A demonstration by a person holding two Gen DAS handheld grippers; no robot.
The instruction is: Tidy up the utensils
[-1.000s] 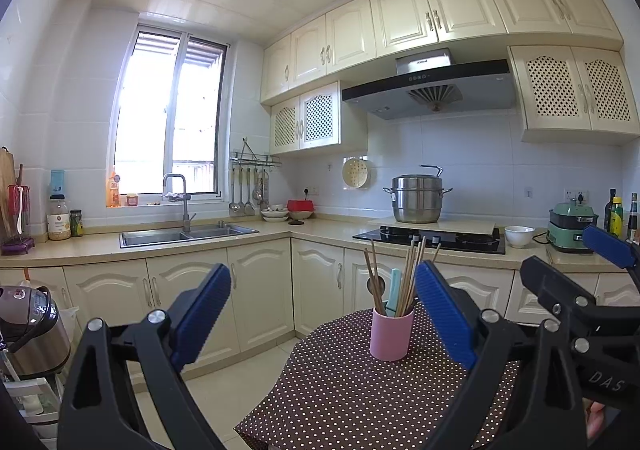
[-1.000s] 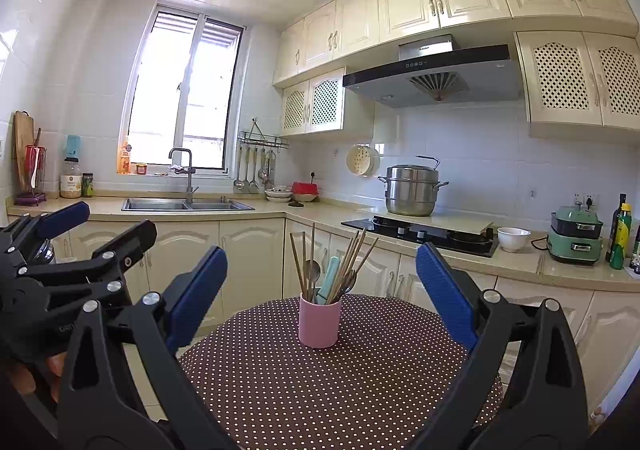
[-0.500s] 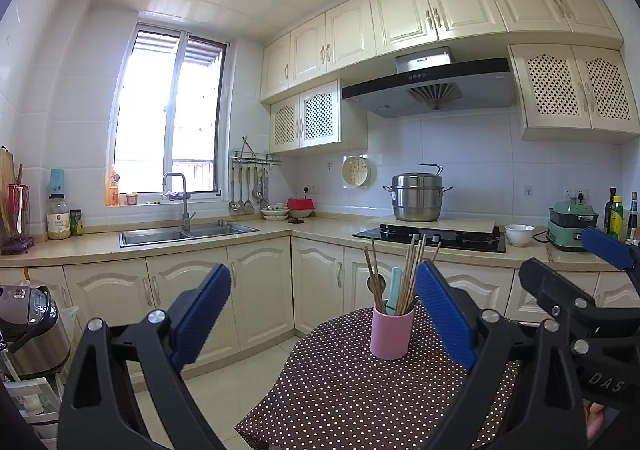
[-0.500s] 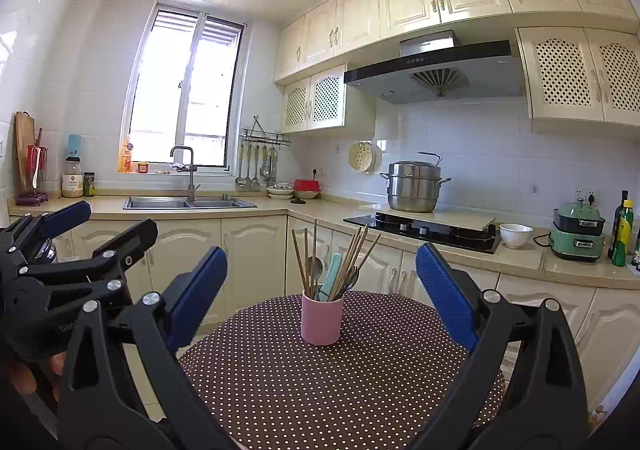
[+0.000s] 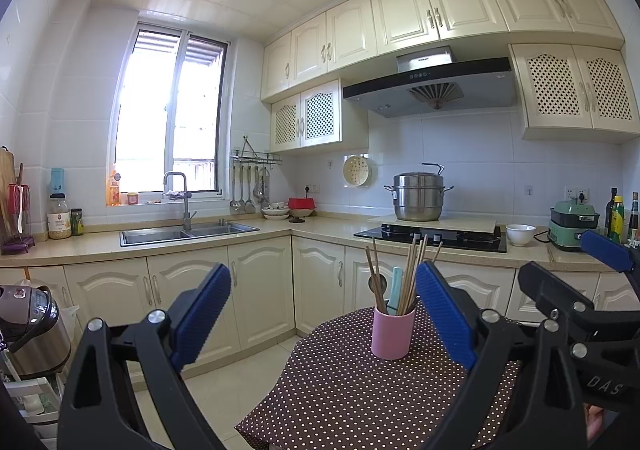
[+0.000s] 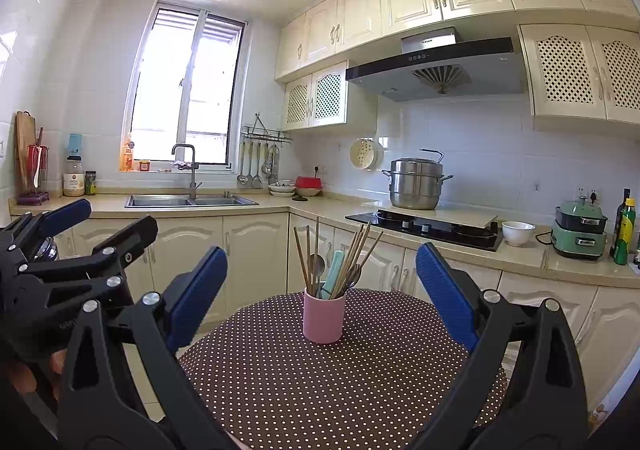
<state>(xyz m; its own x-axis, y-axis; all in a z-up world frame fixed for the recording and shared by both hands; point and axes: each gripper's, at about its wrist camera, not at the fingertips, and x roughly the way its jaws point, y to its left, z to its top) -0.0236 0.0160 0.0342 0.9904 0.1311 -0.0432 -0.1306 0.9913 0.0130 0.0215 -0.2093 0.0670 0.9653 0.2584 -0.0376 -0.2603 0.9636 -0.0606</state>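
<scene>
With both the left gripper (image 5: 322, 314) and right gripper (image 6: 322, 292) held with jaws wide open and empty, we risk tipping the tall pink cup (image 6: 324, 315) if a jaw knocks the leaning chopsticks (image 6: 354, 258).

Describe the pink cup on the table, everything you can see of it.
The pink cup is a plain, matte, handle-less cylinder, material unclear. It stands upright on the brown polka-dot tablecloth, toward the far side of the round table. It holds wooden chopsticks fanning outward, a metal spoon and a pale teal handle. Neither gripper touches it.
</scene>
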